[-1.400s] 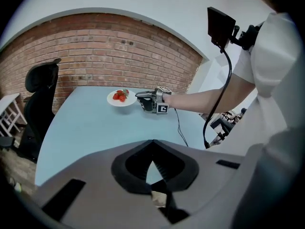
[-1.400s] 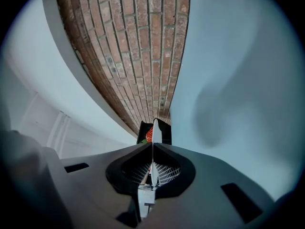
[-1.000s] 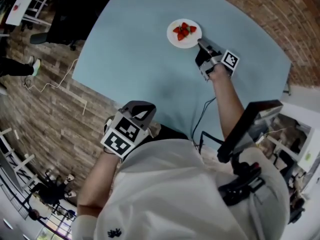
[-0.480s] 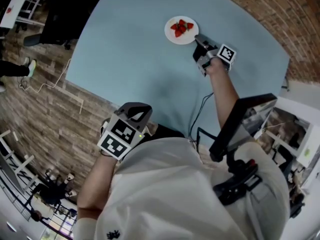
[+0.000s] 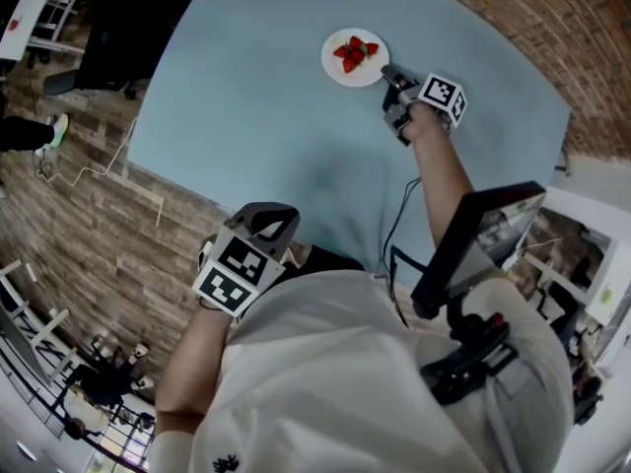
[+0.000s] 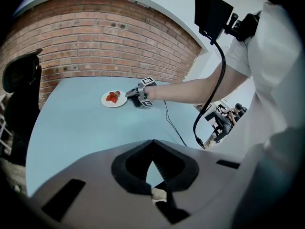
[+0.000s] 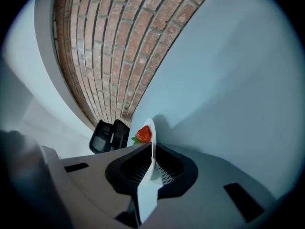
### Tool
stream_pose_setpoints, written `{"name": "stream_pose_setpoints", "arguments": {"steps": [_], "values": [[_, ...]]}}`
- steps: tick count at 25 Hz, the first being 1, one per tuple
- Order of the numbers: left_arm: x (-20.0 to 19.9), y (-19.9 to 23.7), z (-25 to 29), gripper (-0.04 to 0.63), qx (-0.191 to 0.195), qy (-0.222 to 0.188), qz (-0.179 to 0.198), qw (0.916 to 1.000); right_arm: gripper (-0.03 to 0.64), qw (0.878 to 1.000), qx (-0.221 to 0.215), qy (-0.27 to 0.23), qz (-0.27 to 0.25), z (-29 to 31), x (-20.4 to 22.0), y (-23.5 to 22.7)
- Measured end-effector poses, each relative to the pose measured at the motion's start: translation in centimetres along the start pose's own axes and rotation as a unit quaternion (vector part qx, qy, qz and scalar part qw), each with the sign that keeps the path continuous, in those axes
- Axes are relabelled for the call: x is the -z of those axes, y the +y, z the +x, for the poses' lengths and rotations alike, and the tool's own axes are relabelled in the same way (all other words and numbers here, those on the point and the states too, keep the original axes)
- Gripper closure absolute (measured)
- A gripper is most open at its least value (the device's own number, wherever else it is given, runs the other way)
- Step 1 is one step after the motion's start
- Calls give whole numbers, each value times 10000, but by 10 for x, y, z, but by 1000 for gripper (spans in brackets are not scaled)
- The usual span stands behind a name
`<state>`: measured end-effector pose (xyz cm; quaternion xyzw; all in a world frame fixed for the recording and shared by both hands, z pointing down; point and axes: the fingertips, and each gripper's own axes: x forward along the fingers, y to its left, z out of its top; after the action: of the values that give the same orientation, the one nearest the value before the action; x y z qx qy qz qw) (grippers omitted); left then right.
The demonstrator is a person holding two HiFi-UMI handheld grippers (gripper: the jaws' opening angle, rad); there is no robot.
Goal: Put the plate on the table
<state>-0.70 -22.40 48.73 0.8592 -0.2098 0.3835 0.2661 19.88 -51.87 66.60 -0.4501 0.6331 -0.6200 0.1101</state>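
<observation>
A white plate with red strawberries is at the far side of the light blue table. My right gripper is shut on its near right rim. In the right gripper view the plate runs edge-on between the jaws, with one strawberry beyond. From the left gripper view the plate looks level and low at the table top; whether it touches I cannot tell. My left gripper hangs by my body off the table's near edge, jaws shut on nothing.
A black office chair stands off the table's far left corner. A brick wall borders the right side. A black cable runs from my right arm over the table's near part. A black device on an arm sits at my chest.
My right gripper has sunk slightly with the plate and rolled at the wrist, so its marker cube faces differently. The left gripper has stayed put.
</observation>
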Motion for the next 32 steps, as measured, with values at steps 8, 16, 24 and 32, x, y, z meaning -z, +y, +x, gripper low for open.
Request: {"name": "stream_pose_setpoints", "arguments": {"steps": [8, 16, 24, 32], "values": [[0, 2, -1, 594, 87, -38, -15, 10000, 505, 9902, 651, 308, -1196, 9, -1, 4], [2, 6, -6, 594, 92, -87, 22, 9999, 479, 9718, 1135, 303, -2044, 2, -3, 9], [5, 3, -14, 594, 140, -205, 215, 9995, 480, 9585, 1308, 90, -2533, -26, 1, 26], [23, -11, -33, 594, 226, -353, 449, 9981, 518, 9318, 1125, 622, -3393, -63, 56, 63]]}}
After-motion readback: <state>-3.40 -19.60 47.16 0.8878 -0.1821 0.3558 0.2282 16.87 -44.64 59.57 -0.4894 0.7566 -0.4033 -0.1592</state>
